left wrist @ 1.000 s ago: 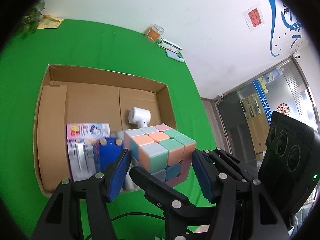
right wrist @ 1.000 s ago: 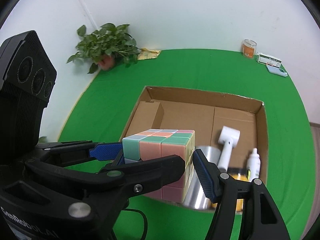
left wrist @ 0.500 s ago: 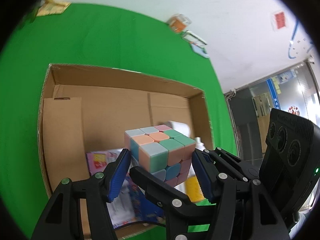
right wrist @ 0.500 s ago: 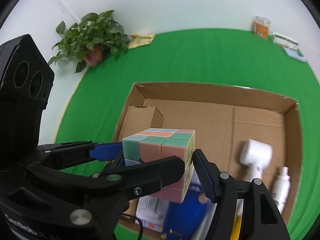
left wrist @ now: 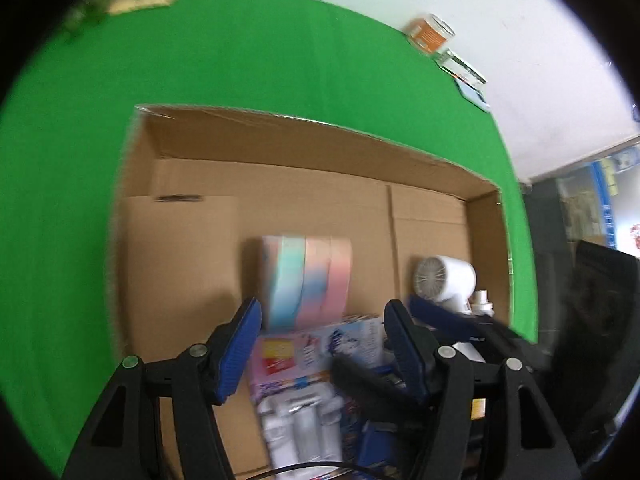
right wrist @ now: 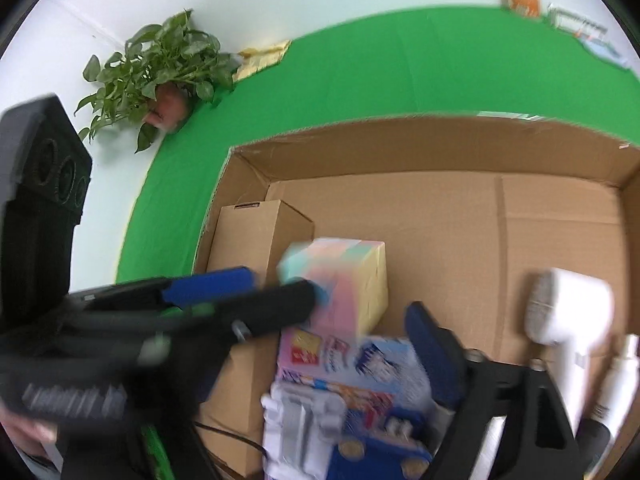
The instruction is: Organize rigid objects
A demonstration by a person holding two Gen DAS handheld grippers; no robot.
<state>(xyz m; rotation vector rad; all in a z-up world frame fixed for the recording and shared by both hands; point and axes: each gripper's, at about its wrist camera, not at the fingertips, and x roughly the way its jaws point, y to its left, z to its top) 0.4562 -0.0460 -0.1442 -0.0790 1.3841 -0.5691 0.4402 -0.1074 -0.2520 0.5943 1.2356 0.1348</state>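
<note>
The pastel puzzle cube [left wrist: 308, 280] is blurred and free of both grippers, inside the open cardboard box [left wrist: 320, 136] near its middle; in the right wrist view the cube [right wrist: 348, 284] is beside a small brown carton [right wrist: 260, 236]. My left gripper [left wrist: 322, 340] is open and empty, just above and in front of the cube. My right gripper [right wrist: 344, 320] is open and empty too, its fingers on either side of the cube's near edge. I cannot tell whether the cube rests on the box floor or is still falling.
Inside the box lie a white handheld fan [right wrist: 568, 308], a white bottle [right wrist: 616, 380], a blister pack of batteries [right wrist: 344, 392] and a blue item [right wrist: 376, 452]. On the green cloth stand a potted plant [right wrist: 160, 68], an orange jar [left wrist: 430, 34] and small packets [left wrist: 466, 74].
Both grippers held the cube together above the box; they have opened and let it go, and it has dropped into the box. Both cameras moved lower, closer to the box.
</note>
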